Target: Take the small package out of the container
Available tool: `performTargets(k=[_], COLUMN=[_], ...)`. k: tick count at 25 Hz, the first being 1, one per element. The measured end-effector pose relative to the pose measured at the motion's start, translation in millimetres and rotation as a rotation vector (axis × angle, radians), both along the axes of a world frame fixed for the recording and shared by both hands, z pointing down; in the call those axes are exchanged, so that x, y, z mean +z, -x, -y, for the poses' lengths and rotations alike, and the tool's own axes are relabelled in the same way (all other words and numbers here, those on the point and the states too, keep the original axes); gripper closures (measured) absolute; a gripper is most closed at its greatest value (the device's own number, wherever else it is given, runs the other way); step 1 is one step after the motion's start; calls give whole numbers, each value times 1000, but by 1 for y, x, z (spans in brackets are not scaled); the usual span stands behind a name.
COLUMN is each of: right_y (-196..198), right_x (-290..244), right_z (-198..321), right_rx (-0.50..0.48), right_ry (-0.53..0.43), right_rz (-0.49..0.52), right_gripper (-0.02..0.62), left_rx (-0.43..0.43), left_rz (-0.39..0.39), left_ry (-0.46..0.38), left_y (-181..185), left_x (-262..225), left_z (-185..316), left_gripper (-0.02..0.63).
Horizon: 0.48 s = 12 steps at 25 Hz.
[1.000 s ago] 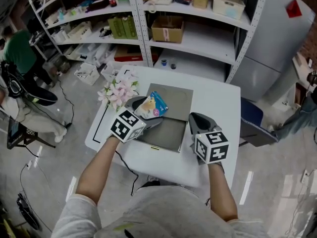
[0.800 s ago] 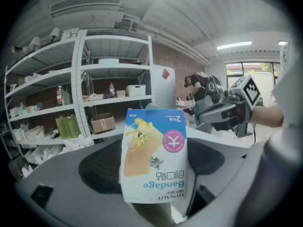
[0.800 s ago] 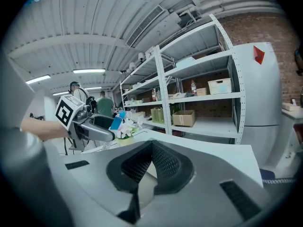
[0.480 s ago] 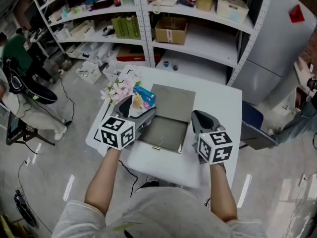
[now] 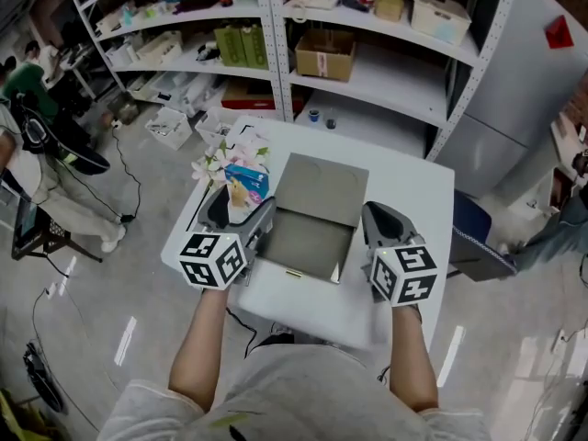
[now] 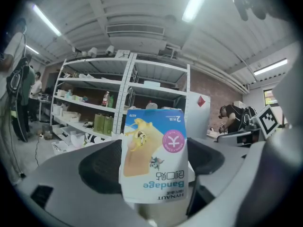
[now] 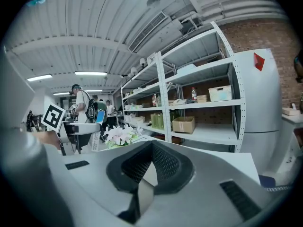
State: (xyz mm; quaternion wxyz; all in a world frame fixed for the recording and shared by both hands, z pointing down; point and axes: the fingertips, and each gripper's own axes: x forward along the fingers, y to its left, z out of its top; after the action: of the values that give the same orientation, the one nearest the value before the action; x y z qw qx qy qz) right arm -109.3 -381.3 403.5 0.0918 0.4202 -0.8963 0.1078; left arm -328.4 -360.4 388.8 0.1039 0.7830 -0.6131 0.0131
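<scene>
The small package [image 5: 244, 183] is a blue and white bandage packet. My left gripper [image 5: 238, 208] is shut on it and holds it up over the table's left side, just left of the container. In the left gripper view the package [image 6: 154, 145] stands upside down between the two dark pads [image 6: 102, 169] of that gripper [image 6: 152, 164]. The container [image 5: 306, 243] is a flat grey box with its lid [image 5: 319, 189] folded back, and its inside looks bare. My right gripper [image 5: 379, 226] rests beside the box's right edge. Its jaws [image 7: 150, 167] are shut with nothing in them.
The white table [image 5: 409, 182] carries a bunch of pink and white flowers [image 5: 225, 159] at its far left corner. Metal shelves [image 5: 367, 26] with a cardboard box [image 5: 324, 55] stand behind. A blue chair [image 5: 469, 232] is at the right, and people [image 5: 28, 81] are at the far left.
My left gripper has carried the package from above the box leftward and a little away, to the table's left side. The right gripper has barely moved.
</scene>
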Motion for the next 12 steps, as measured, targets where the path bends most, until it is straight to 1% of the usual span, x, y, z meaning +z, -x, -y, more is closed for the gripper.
performTargets(k=[4, 12], right_y=[2, 2], right_x=[1, 4], right_z=[0, 0], right_rx=[-5, -2], right_ry=[4, 7], right_rz=[-7, -11], right_gripper=[591, 591], left_rx=[-28, -26], left_rz=[3, -1], left_ry=[4, 20], left_y=[8, 8], left_x=[0, 7], left_z=[1, 3], left_gripper=[176, 176])
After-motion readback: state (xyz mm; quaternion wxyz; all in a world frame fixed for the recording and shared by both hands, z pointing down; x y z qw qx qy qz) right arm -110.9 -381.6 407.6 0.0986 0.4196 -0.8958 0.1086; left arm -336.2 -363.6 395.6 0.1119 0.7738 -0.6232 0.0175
